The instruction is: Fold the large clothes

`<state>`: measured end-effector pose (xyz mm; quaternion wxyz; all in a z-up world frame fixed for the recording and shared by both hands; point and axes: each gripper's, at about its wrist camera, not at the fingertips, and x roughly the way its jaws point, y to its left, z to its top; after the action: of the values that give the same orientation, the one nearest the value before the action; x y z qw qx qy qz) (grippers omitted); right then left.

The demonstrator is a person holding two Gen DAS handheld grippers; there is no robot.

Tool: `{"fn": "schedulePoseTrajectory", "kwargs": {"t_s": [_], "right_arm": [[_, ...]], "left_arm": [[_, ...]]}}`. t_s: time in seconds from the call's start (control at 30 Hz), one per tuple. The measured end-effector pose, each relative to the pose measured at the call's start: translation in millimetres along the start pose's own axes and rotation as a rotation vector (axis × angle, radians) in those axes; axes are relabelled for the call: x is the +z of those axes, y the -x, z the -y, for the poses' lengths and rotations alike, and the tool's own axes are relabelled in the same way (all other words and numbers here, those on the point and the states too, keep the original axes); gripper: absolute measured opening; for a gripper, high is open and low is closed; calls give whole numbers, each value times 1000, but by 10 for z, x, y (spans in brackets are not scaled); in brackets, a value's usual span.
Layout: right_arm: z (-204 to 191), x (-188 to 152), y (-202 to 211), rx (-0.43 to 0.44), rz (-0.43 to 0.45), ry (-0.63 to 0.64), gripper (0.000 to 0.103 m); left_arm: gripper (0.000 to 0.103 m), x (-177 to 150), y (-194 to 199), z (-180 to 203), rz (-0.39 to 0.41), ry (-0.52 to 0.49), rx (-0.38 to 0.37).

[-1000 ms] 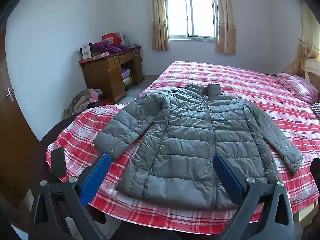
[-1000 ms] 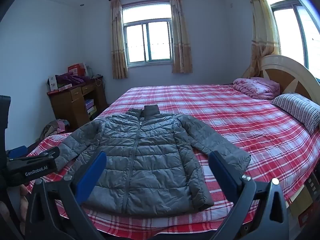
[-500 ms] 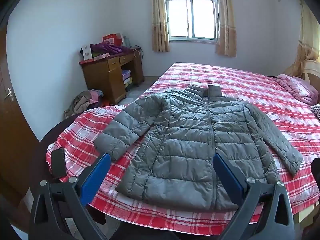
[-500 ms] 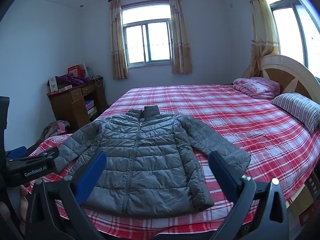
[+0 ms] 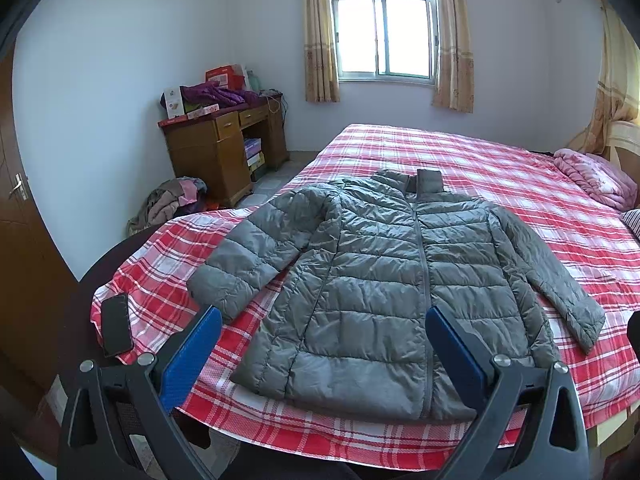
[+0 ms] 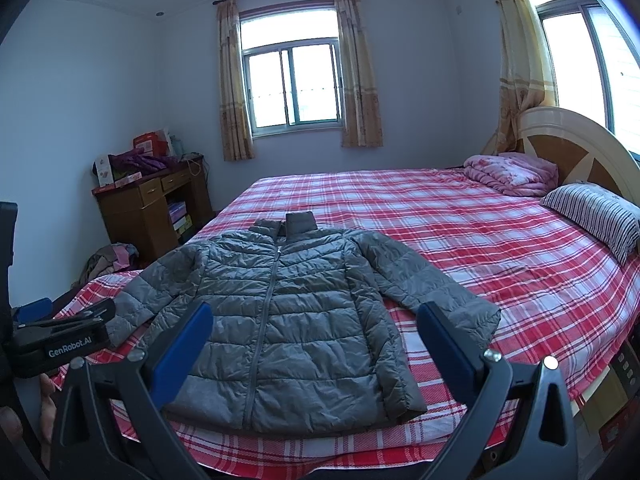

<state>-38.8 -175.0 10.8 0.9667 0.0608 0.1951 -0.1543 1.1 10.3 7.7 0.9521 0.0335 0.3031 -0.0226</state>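
A grey quilted puffer jacket [image 5: 384, 280] lies flat, zipped, front up, sleeves spread, near the foot of a bed with a red plaid sheet [image 5: 500, 168]. It also shows in the right wrist view [image 6: 280, 312]. My left gripper [image 5: 324, 332] is open and empty, held back above the jacket's hem. My right gripper [image 6: 316, 328] is open and empty, also short of the hem. The left gripper's body [image 6: 60, 340] shows at the left edge of the right wrist view.
A black phone [image 5: 116, 324] lies on the sheet's left corner. A wooden desk [image 5: 224, 148] with boxes stands by the wall, a clothes pile [image 5: 172, 200] on the floor. A pink folded quilt [image 6: 512, 172], striped pillow [image 6: 592, 212] and headboard [image 6: 568, 136] are at the far right.
Both cameras have tilted very slightly, so the jacket sits a touch lower in view. Nothing was grasped or moved.
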Motion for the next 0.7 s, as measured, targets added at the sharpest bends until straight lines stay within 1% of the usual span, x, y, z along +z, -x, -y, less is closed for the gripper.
{"fn": "schedulePoseTrajectory", "kwargs": {"t_s": [0.7], "right_arm": [[64,50,-19,-1,6,-9,103]], "left_arm": [[102,-10,-29,12,2,4,1]]}}
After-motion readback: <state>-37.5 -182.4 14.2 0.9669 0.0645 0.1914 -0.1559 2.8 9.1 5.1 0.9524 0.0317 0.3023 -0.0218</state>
